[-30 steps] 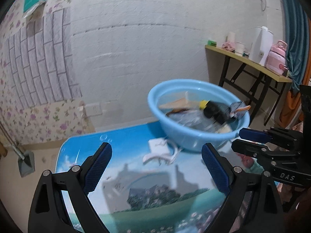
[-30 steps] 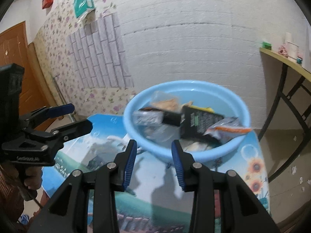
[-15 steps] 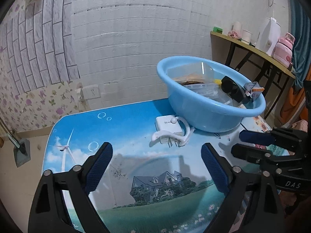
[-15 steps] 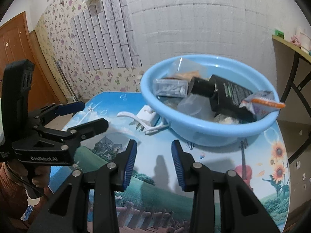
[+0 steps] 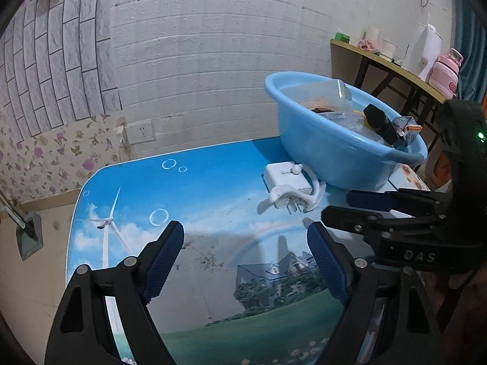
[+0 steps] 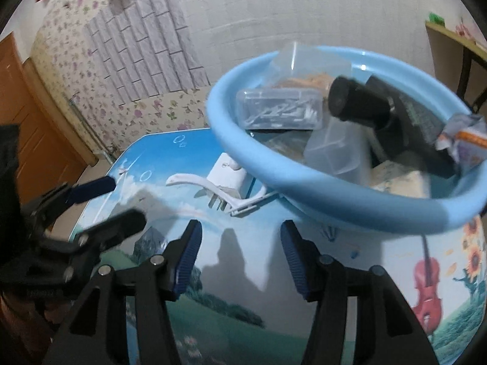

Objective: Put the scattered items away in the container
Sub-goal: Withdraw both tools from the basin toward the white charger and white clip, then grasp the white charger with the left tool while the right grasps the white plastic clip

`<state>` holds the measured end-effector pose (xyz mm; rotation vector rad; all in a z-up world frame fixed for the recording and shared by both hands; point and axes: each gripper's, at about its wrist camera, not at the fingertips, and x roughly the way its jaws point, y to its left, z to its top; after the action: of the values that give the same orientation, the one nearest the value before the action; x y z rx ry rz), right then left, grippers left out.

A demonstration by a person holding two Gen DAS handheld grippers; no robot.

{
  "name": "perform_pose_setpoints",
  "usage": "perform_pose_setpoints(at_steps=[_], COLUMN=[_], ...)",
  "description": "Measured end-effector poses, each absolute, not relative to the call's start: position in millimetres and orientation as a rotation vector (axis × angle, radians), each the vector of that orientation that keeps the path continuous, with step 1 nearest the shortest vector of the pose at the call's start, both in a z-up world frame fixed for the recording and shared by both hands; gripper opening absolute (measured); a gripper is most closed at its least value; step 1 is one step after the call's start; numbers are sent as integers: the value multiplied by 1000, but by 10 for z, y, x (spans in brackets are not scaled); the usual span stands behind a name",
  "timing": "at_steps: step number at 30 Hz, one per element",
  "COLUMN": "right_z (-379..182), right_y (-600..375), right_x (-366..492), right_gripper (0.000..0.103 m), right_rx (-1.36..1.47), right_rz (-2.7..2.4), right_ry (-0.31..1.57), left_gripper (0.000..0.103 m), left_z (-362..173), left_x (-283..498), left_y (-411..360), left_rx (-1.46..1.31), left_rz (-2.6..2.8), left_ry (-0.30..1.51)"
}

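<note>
A white plug-in charger (image 5: pixel 286 179) with a white cable looped round it lies on the picture-printed table, right against the blue basin (image 5: pixel 334 158). The basin (image 6: pixel 304 191) holds a black bottle (image 6: pixel 365 106), a clear plastic box (image 6: pixel 280 109), a snack packet (image 6: pixel 465 137) and other items. My left gripper (image 5: pixel 245 231) hovers over the table short of the charger, its jaws closing a little with nothing between them. My right gripper (image 6: pixel 240 228) is just short of the charger (image 6: pixel 226 179), its jaws opening and empty. Each gripper shows in the other's view, the right gripper (image 5: pixel 338 205) and the left gripper (image 6: pixel 126 200).
A wooden side table at the right carries a pink bottle (image 5: pixel 444 70) and a white jug. On the wall behind the table is a socket (image 5: pixel 143 130). A dustpan (image 5: pixel 27 237) stands on the floor at the left, near an orange door (image 6: pixel 24 115).
Both grippers have come down and closer to the table, so the charger looks larger. The right jaws have spread wider. The left jaws have narrowed slightly.
</note>
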<state>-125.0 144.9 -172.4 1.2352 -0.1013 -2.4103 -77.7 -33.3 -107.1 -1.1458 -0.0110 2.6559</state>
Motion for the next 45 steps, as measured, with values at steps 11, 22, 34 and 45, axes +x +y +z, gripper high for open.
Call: perform_pose_setpoints(at_steps=[11,22,34,45], right_z=[-1867,-1904,-1845,-1861], right_y=[1206,1272,1920,2434], right_x=[-1439,-1475,-1107,-976], right_gripper=[52,27,23,16], right_rx=[1245,1240,1246,1267], right_rz=[-2423,-2382,-2417,-2494], right_ry=[-55,-91,-82,-98], left_gripper=[84,84,84,84], left_z=[-1155,-1184,-1222,-1286], left_x=[-810,-833,-948,-1370], left_y=[-473,-425,-83,242], left_rx=[-1151,-1173,-1206,-1265], left_rz=[2632,2626,2596,2620], left_ry=[-43,-37,-17,-15])
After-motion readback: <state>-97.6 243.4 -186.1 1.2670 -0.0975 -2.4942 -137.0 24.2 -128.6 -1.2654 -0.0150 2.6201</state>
